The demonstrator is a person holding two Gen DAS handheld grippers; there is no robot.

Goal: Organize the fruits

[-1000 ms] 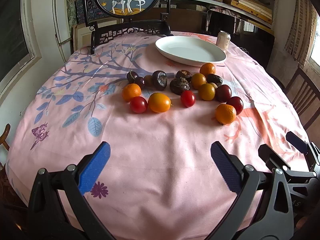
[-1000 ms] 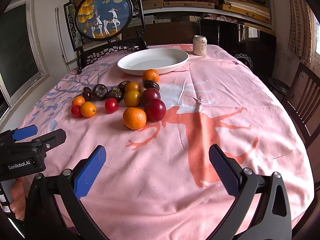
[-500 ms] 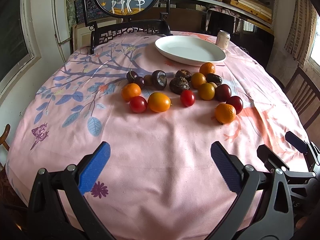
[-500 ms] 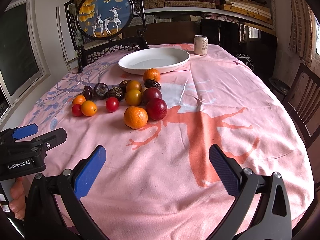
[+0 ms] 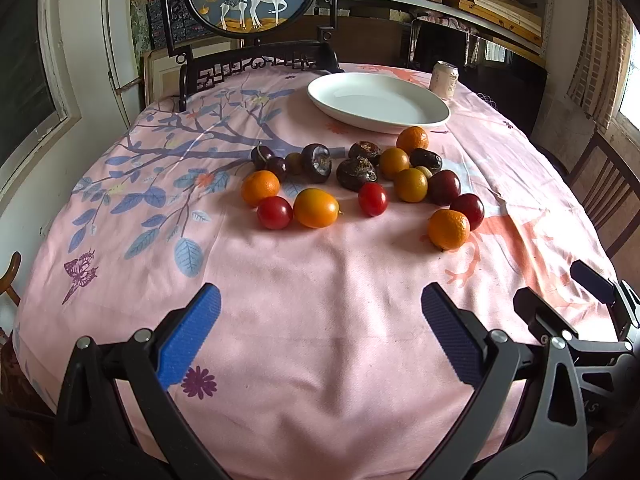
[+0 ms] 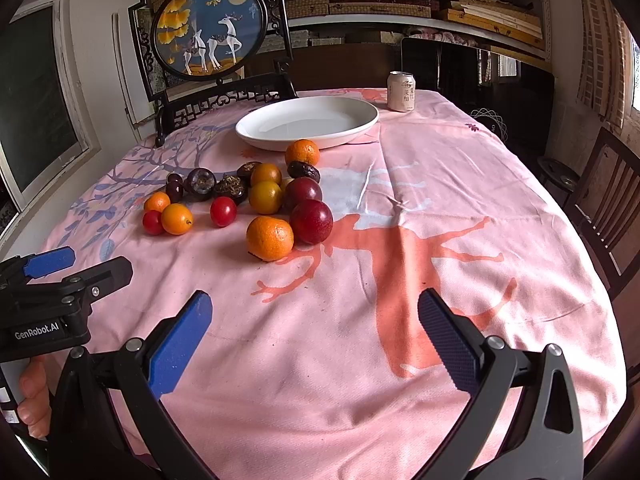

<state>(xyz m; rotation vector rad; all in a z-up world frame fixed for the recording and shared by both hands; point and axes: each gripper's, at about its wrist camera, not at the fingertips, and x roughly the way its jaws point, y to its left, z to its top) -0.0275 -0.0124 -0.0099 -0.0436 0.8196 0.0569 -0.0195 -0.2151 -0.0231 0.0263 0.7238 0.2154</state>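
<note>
A round table under a pink cloth (image 6: 420, 184) is filling both views, with a dark chair (image 5: 256, 66), a deer screen (image 6: 210, 32) and stacked shelves sitting behind it. A white plate (image 6: 360, 114) is lying at the far side, holding nothing, and a can (image 6: 401, 91) is standing just beside its right end.

The fruits are all lying loose on the cloth in a cluster just in front of the plate: oranges such as the nearest one (image 6: 269, 238), a red plum (image 6: 311, 221) touching it, yellow fruit (image 5: 316, 207), small red tomatoes (image 5: 373, 199) and several dark brown pieces (image 5: 356, 169). One orange (image 6: 302, 151) is sitting right against the plate's rim, but none is lying in it.

The left gripper (image 5: 320, 332) is hovering low over bare cloth near the table's front edge, jaws spread wide and holding nothing. The right gripper (image 6: 314, 332) is doing the same alongside it, equally wide and gripping nothing.

Judging from this, the organizing is barely beginning: no fruit is being carried or sorted, and every piece is waiting to be moved, presumably to the plate.
</note>
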